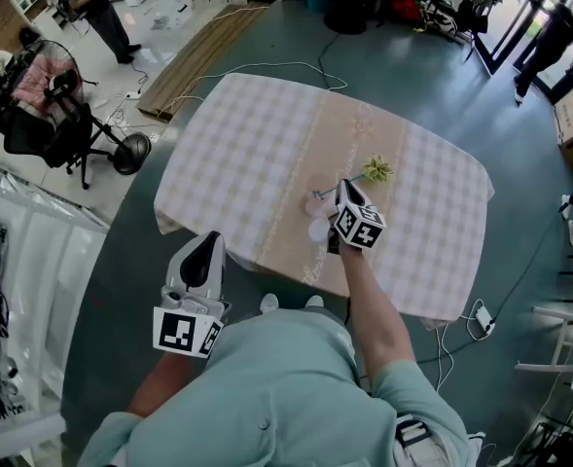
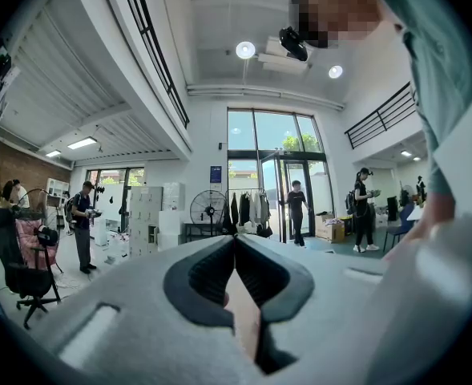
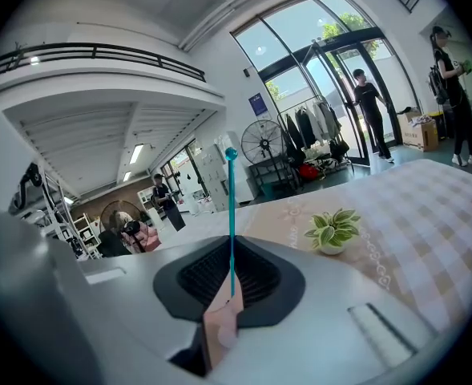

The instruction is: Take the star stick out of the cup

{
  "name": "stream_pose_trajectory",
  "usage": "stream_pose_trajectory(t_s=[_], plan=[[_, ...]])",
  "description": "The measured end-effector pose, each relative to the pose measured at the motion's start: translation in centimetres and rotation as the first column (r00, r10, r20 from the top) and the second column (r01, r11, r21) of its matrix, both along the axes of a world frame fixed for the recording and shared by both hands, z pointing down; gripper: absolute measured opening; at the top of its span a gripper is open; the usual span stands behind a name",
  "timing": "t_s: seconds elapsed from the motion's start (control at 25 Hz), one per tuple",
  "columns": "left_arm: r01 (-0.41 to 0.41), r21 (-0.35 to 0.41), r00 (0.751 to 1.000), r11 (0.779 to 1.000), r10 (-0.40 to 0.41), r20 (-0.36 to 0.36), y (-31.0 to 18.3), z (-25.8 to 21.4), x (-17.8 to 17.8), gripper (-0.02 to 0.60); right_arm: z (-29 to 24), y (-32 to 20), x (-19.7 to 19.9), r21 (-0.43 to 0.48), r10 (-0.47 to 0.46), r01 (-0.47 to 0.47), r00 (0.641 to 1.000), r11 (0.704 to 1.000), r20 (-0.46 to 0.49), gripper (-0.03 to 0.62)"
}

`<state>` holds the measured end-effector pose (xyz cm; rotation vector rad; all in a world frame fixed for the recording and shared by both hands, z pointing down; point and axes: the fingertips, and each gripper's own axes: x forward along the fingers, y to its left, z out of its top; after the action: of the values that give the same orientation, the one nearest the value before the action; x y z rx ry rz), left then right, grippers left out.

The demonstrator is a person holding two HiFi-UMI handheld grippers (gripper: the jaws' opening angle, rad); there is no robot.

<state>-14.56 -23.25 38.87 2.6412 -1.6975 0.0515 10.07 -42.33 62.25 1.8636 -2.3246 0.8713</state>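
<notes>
Clearly the right gripper [image 3: 231, 247] pinches the thin stick [image 3: 231, 199], likely light, smooth and bendy; a grip low on its shaft suits; left gripper [image 2: 236, 247] closed, empty

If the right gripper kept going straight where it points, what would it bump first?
Probably the table, just ahead, since the right gripper, shut on the stick, tips slightly down. The plant sits off to its right, so it looks missed, though depth is hard to judge.
</notes>
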Motion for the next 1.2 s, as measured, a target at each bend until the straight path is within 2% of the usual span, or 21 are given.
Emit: stream_pose_trajectory(t_s=[1.2], plan=[[-0.027, -0.001, 0.999, 1.000, 0.027, -0.018, 0.2, 0.3, -0.6, 0.008, -4.6, 0.7, -0.7, 0.103, -0.020, 0.024, 0.999, 0.994, -0.038, 0.012]])
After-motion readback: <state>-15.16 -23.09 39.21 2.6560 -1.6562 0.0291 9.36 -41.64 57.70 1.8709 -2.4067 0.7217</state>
